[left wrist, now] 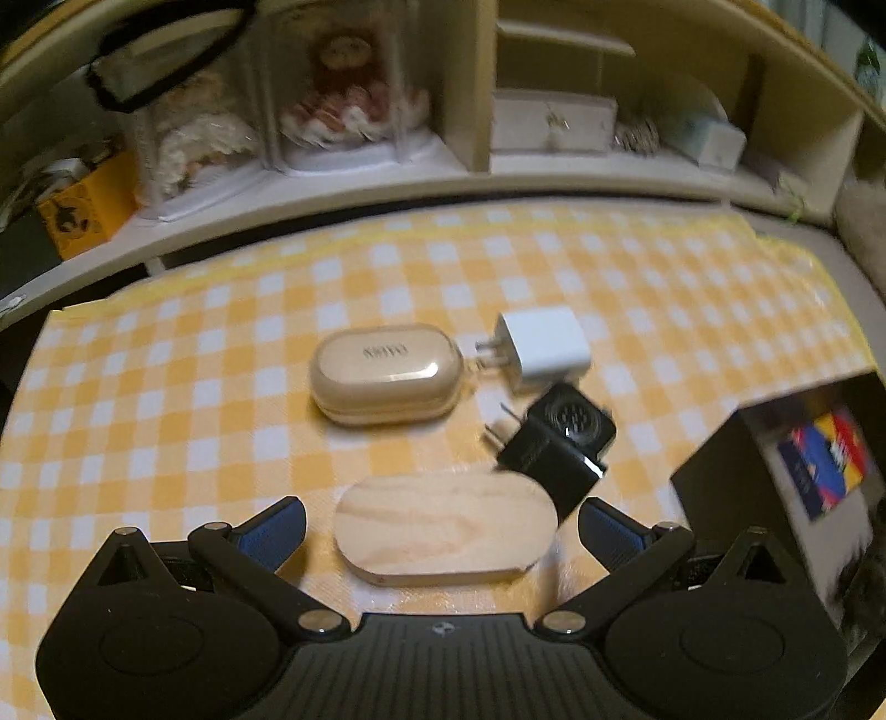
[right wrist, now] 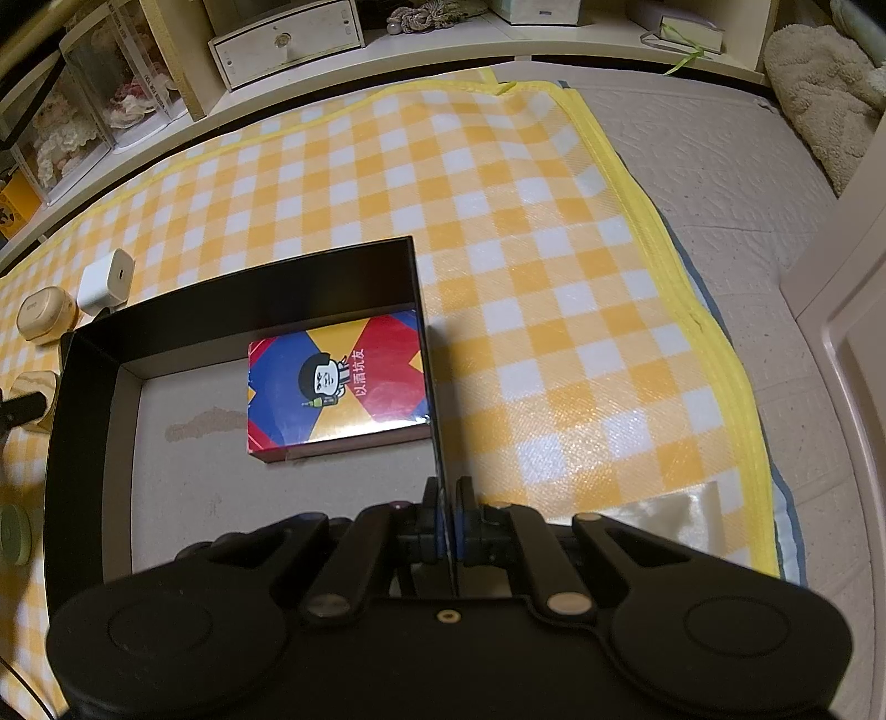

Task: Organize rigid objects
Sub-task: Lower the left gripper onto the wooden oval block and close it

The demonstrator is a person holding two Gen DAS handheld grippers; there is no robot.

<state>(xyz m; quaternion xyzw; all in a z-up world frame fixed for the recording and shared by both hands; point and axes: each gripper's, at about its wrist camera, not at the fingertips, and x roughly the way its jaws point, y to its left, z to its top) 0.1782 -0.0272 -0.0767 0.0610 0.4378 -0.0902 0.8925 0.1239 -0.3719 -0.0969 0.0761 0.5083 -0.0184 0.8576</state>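
My left gripper (left wrist: 442, 529) is open, its fingers either side of an oval wooden block (left wrist: 444, 534) on the yellow checked mat. Beyond it lie a black plug adapter (left wrist: 554, 448), a white plug adapter (left wrist: 545, 348) and a beige earbud case (left wrist: 386, 374). My right gripper (right wrist: 447, 518) is shut on the right wall of a black open box (right wrist: 243, 288). Inside the box lies a colourful card pack (right wrist: 338, 382). The white adapter (right wrist: 105, 279), the beige case (right wrist: 44, 314) and the wooden block (right wrist: 33, 387) show left of the box.
Shelves with dolls in clear cases (left wrist: 332, 99) and a small white drawer box (right wrist: 288, 39) run along the far side. The mat's yellow edge (right wrist: 714, 332) borders grey bedding on the right. A pale green round item (right wrist: 14, 534) lies at the left edge.
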